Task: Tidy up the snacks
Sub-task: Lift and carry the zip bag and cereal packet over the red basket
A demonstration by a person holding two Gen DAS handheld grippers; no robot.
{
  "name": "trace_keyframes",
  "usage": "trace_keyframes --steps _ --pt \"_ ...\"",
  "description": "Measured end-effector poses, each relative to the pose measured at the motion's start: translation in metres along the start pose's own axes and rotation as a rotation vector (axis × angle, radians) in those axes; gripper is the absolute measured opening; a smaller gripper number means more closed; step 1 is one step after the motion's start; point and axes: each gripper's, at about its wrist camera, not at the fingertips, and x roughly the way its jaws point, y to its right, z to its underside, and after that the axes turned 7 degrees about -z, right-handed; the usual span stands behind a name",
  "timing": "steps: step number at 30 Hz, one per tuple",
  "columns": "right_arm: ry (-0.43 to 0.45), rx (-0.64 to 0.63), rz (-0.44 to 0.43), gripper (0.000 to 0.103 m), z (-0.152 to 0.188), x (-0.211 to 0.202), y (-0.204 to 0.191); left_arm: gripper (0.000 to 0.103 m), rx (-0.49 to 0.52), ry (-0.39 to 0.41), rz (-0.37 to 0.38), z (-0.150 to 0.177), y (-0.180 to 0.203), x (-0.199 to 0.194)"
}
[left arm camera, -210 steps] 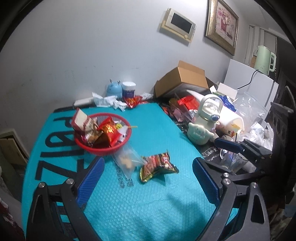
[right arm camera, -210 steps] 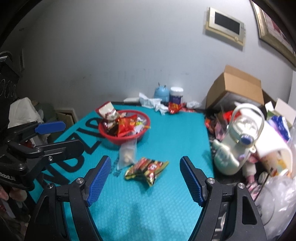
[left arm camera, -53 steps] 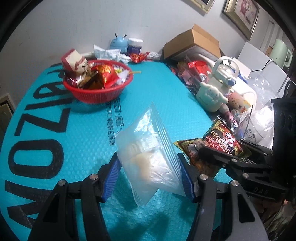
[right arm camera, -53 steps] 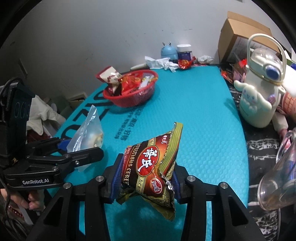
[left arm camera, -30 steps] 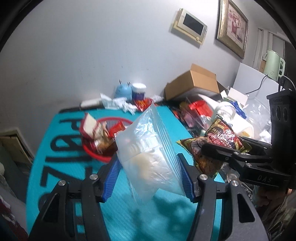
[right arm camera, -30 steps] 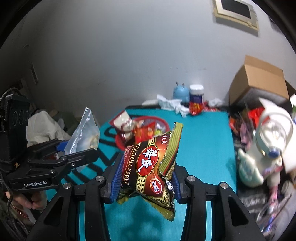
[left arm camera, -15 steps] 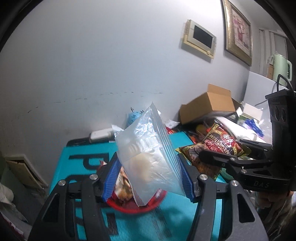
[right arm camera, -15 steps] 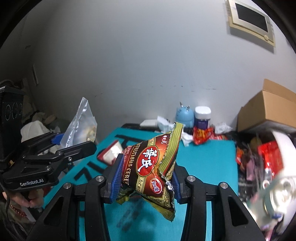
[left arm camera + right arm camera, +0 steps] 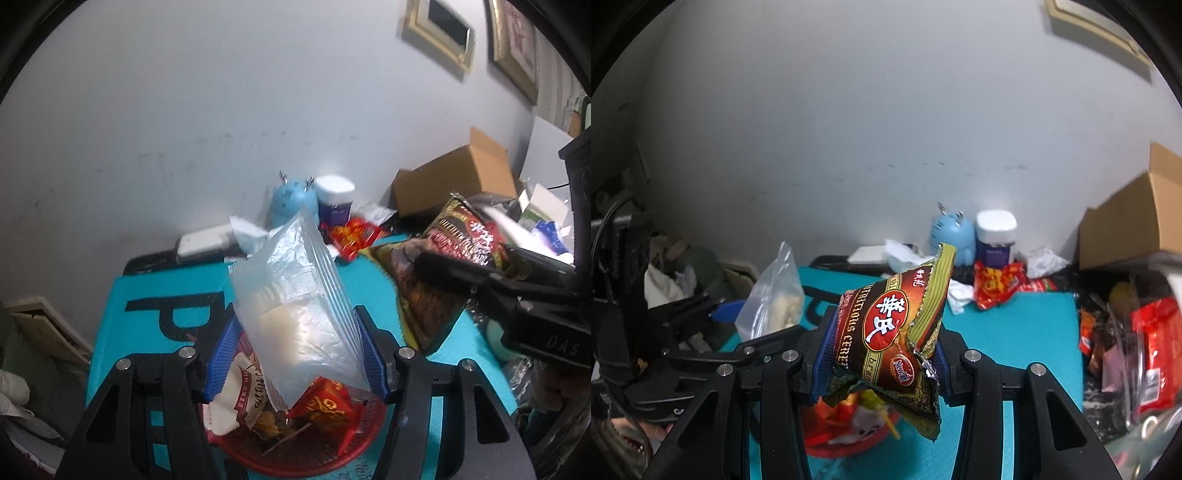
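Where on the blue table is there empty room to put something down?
The teal mat is bare between the red plastic basket and the red wrapper near the wall. The basket is heaped with snacks, and the right edge is cluttered.

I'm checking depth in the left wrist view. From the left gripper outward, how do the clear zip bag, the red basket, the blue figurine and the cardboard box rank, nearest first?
1. Clear zip bag: clamped in the jaws of the left gripper.
2. Red basket: just below the jaws, on the teal mat.
3. Blue figurine: by the back wall, centre.
4. Cardboard box: back right, farthest.
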Motion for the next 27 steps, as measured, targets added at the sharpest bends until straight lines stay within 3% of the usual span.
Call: trace_keyframes --steps 15,20,27 --pt "-0.073 -0.001 0.04 0.044 0.009 0.017 0.011 0.061 0.003 -0.212 0.057 0.015 0.01 0.061" --pt "-0.07 -0.007 0.012 0.044 0.009 0.017 0.007 0.061 -0.019 -0.199 0.053 0.021 0.006 0.049" --pt "-0.098 -0.01 -0.115 0.044 0.016 0.034 -0.007 0.062 -0.062 -0.157 0.004 0.029 -0.011 0.017"
